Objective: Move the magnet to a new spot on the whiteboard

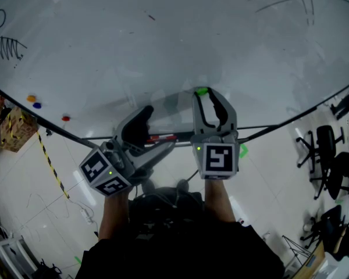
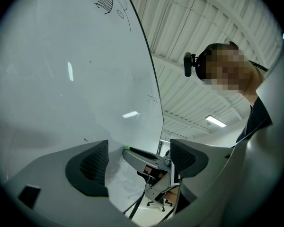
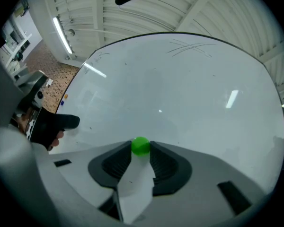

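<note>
A small round green magnet (image 3: 141, 146) sits on the whiteboard (image 1: 163, 51), low and near its middle. My right gripper (image 3: 141, 148) is shut on it, one fingertip touching each side. In the head view the green magnet (image 1: 202, 90) shows at the tips of the right gripper (image 1: 209, 95). My left gripper (image 1: 141, 122) hangs beside it on the left, a little lower and off the board. Its jaws stand wide apart in the left gripper view with nothing between them, so the left gripper (image 2: 138, 157) is open.
Orange (image 1: 31, 99), blue (image 1: 37, 104) and red (image 1: 66, 118) magnets sit at the board's lower left. Marker scribbles (image 1: 6, 46) fill the left edge and top right. A red pen (image 1: 163, 137) lies on the board's ledge. Office chairs (image 1: 326, 150) stand at the right.
</note>
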The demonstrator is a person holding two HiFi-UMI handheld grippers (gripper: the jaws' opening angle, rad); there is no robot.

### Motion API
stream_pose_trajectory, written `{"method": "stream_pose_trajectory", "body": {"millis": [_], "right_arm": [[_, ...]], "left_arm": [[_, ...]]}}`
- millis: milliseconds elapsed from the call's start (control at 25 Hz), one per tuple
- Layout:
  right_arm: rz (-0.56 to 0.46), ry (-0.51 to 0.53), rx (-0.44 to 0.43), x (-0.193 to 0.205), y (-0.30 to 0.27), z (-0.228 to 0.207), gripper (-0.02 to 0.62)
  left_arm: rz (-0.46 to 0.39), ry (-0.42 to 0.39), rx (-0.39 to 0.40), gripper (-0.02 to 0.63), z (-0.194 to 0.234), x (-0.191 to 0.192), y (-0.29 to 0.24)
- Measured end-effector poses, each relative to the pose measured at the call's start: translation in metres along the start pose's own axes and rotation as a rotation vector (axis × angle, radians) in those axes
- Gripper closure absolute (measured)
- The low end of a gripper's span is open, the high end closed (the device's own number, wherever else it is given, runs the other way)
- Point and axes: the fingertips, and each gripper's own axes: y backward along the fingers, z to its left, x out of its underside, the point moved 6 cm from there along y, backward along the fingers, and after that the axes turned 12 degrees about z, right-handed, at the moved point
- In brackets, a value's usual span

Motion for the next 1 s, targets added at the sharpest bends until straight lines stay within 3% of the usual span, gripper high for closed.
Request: {"method": "stream_pose_trajectory", "body": {"millis": [800, 1000], "right_arm": [[0.004, -0.001, 0.011, 0.004, 0.003, 0.003, 0.437], [-0.034, -0.1, -0.079, 0.003, 0.012, -0.003, 0.437]], "left_arm": [[0.001, 0.0, 0.006, 0.206, -0.004, 0.0, 0.002], [0.004, 0.008, 0.008, 0.206, -0.006, 0.001, -0.001]]}}
